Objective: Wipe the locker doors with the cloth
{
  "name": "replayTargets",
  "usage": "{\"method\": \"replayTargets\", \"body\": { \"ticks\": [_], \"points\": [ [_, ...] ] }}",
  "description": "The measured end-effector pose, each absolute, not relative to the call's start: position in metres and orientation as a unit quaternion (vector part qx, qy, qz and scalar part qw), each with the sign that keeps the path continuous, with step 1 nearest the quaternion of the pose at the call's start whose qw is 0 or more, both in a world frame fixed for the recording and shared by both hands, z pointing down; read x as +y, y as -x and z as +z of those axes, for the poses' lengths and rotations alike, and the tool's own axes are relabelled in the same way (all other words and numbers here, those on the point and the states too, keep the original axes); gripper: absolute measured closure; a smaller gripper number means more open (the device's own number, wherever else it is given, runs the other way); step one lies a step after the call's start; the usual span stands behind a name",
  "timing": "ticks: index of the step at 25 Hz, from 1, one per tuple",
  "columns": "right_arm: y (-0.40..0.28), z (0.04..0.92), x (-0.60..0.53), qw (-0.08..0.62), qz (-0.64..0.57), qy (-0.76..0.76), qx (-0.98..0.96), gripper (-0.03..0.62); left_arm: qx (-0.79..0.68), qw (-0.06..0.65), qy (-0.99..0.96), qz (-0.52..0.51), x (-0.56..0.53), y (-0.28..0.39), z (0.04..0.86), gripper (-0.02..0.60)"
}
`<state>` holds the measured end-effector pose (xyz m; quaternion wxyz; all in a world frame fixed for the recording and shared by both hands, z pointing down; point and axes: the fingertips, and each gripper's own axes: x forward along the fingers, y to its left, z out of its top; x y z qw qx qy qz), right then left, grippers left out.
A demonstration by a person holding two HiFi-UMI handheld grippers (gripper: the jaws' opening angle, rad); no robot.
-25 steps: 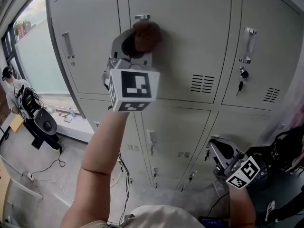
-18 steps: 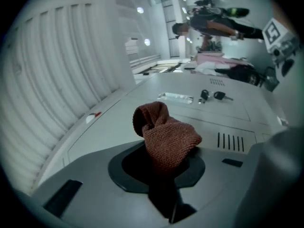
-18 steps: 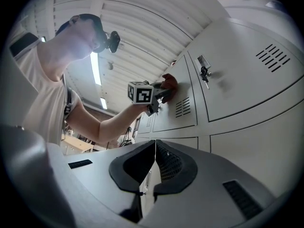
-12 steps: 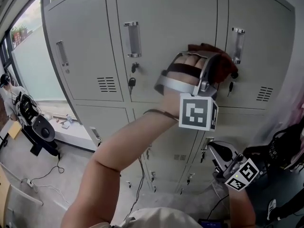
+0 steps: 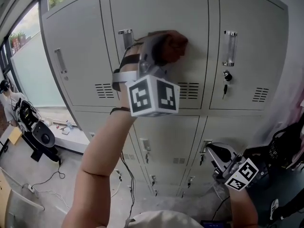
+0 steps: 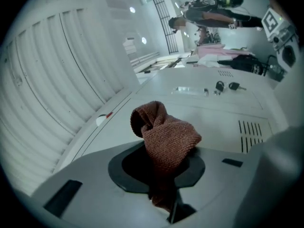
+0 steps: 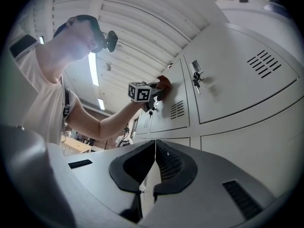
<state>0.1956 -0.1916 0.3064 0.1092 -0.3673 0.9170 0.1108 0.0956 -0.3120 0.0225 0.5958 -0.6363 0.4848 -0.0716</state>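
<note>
**Cloth up on the upper middle door, right gripper idle down low**

In my head view the left gripper point(image 5: 161, 53) is raised to about 12 o'clock, with its marker cube point(image 5: 152, 95) facing me. Its jaws are clenched on the reddish-brown cloth point(image 5: 173, 45). In the left gripper view the cloth point(image 6: 166, 137) is pinched at its lower end and bunches up in a knot past the jaw tips.

The bunch sits against the upper middle locker door point(image 5: 161, 8). I think it is touching the panel, but I can't be sure of contact from this angle. The door's handle point(image 5: 126, 38) is just at the cloth's 9 o'clock. The vent slots point(image 5: 189, 90) lie at its 6 o'clock, partly behind the cube.

The neighbouring door at 3 o'clock has its own handle point(image 5: 229, 48), with a key point(image 5: 225, 87) hanging below it.

The right gripper point(image 5: 217, 155) hangs at about 5 o'clock, well apart from the cloth and in front of the lower lockers. In the right gripper view its jaws point(image 7: 154, 167) are drawn together with nothing between them, pointing up along the locker fronts.
</note>
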Motion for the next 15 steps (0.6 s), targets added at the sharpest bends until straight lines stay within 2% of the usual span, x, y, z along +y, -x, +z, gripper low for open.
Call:
{"method": "replayTargets", "body": {
  "ticks": [4,6,9,11,15],
  "points": [
    [-0.179,0.307,-0.198,0.111,0.109,0.350,0.924,0.577,0.551,0.562,0.612,-0.080,-0.330,-0.015,0.012,0.509],
    [-0.170,0.309,-0.203,0.107,0.106,0.339,0.929,0.577,0.587,0.573,0.567,-0.076,-0.330,0.015,0.012,0.509],
    [-0.154,0.311,-0.208,0.096,0.108,0.321,0.936,0.577,0.631,0.561,0.534,-0.026,-0.336,0.052,0.014,0.509],
    [-0.148,0.312,-0.208,0.091,0.112,0.315,0.938,0.576,0.636,0.528,0.563,0.018,-0.341,0.065,0.015,0.509],
    [-0.154,0.315,-0.206,0.091,0.107,0.324,0.935,0.576,0.617,0.525,0.585,0.033,-0.337,0.046,0.009,0.509]
  ]
}}
